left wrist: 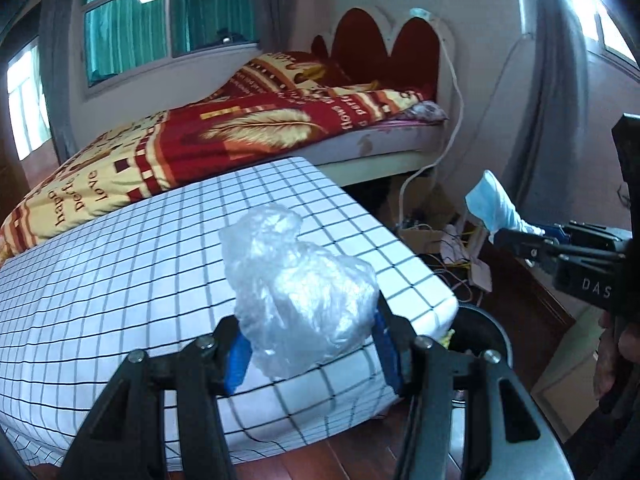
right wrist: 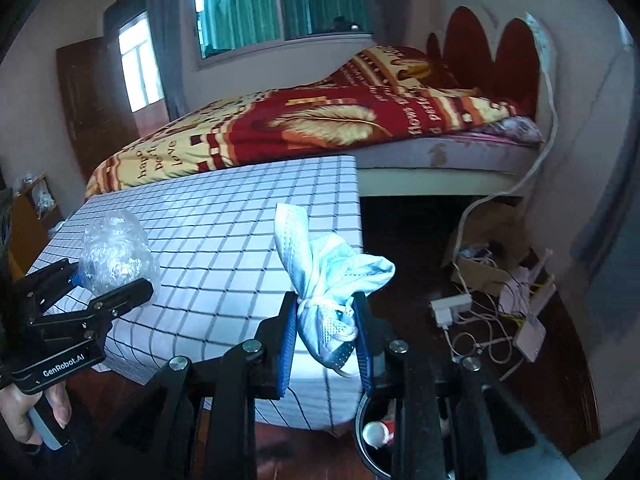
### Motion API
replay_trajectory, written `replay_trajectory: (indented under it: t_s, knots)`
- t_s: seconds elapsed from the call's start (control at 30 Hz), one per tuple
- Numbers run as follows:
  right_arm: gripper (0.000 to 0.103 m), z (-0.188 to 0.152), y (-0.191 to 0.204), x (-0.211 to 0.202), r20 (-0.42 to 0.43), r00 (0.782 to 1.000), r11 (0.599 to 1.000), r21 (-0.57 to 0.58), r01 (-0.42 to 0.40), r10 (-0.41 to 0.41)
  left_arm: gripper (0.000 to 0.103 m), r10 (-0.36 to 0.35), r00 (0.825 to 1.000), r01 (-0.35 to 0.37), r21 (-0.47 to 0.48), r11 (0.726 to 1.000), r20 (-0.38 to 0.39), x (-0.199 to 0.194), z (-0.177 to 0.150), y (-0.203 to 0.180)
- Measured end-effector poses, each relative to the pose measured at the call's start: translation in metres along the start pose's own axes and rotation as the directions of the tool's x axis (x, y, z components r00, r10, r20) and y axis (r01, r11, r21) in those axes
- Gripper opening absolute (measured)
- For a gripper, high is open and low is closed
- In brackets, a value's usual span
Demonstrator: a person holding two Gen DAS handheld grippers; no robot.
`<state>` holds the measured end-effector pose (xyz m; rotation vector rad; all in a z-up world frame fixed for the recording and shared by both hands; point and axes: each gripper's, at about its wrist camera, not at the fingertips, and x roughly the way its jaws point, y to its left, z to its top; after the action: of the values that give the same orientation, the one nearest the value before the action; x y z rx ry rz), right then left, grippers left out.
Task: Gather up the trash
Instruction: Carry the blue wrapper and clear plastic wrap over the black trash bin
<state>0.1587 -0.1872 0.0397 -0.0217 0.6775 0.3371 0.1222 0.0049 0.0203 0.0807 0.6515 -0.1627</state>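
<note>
Bin [right wrist: 370, 446] holding trash, left gripper [left wrist: 308, 344] clamping plastic bag [left wrist: 300, 292], right gripper [right wrist: 326, 340] clamping mask [right wrist: 328, 280].

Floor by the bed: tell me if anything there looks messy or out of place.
Yes. A tangle of cables with a white power strip sprawls over the floor beside an open cardboard box and loose papers. A white cord dangles from the headboard into the pile.
</note>
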Motion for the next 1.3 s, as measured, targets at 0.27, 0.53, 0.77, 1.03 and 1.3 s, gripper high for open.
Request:
replay_trajectory:
  t_s: [0.27, 0.53, 0.77, 1.03, 1.3]
  knots:
    - [0.028, -0.031, -0.040, -0.024, -0.014, 0.998, 0.996, 0.057, 0.069, -0.068, 0.054, -0.064, 0.998, 0.064, 0.013, 0.998, -0.002, 0.000, -0.009, -0.037]
    - [0.028, -0.061, -0.074, -0.037, -0.041, 0.993, 0.987, 0.104, 0.119, -0.115, 0.054, -0.126, 0.991, 0.127, 0.021, 0.992, -0.044, 0.014, -0.022, -0.071]
    - [0.028, -0.092, -0.112, -0.046, -0.077, 0.986, 0.976, 0.146, 0.161, -0.151, 0.054, -0.179, 0.979, 0.184, 0.042, 0.982, -0.097, 0.036, -0.031, -0.108]
    - [0.028, -0.124, -0.144, -0.042, -0.133, 0.976, 0.969, 0.153, 0.194, -0.175, 0.054, -0.221, 0.961, 0.235, 0.069, 0.970, -0.164, 0.062, -0.045, -0.146]
    - [0.028, -0.154, -0.164, -0.011, -0.221, 0.965, 0.975, 0.137, 0.176, -0.143, 0.054, -0.258, 0.936, 0.280, 0.062, 0.958, -0.241, 0.091, -0.064, -0.168]
